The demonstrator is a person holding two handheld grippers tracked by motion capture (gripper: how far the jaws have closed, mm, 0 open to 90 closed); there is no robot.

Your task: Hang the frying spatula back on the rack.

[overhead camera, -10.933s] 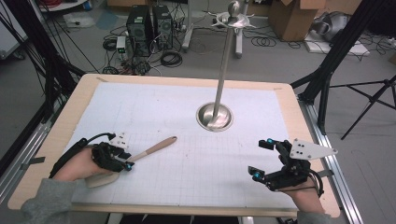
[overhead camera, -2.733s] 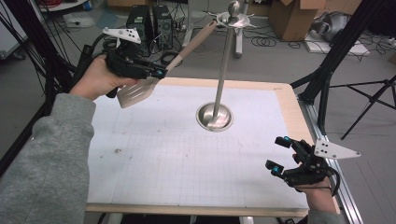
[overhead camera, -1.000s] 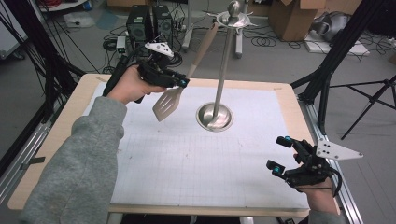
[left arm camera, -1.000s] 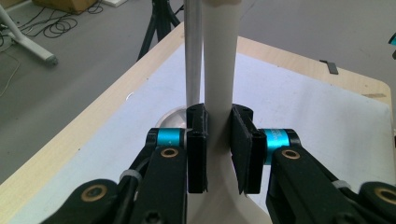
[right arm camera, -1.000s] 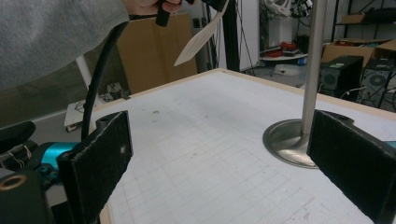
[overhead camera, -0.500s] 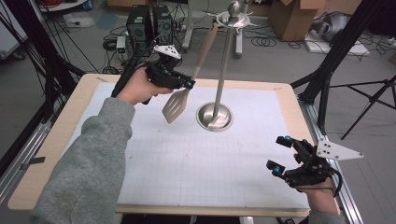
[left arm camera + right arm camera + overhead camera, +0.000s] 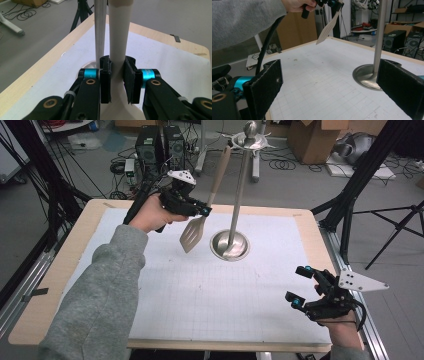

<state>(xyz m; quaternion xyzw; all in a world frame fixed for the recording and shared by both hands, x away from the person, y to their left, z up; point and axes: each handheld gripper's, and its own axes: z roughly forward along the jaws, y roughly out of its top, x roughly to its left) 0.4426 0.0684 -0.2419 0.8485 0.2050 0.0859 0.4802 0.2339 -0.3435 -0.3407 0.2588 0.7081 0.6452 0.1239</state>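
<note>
My left gripper (image 7: pixel 204 212) is raised over the back of the table, shut on the neck of a pale slotted spatula (image 7: pixel 193 233). The spatula's handle (image 7: pixel 119 27) points up toward the hooks at the top of a steel stand (image 7: pixel 239 185), close beside its pole (image 7: pixel 100 27); its blade (image 7: pixel 327 26) hangs down. The stand's round base (image 7: pixel 230 245) rests on the white grid mat (image 7: pixel 200 300). My right gripper (image 7: pixel 300 287) sits low at the table's front right, open, with nothing between its pads (image 7: pixel 265 87).
The wooden table (image 7: pixel 65 270) carries the mat. Behind it on the floor are computer towers (image 7: pixel 160 142), cables and cardboard boxes (image 7: pixel 312 137). Black tripod legs (image 7: pixel 360 185) stand off the right side. A grey sleeve (image 7: pixel 100 300) crosses the left half of the mat.
My left gripper picked the spatula off the table's front left, lifted it high and carried it rightward to the stand's pole, turning the handle upward. The right gripper barely moved.
</note>
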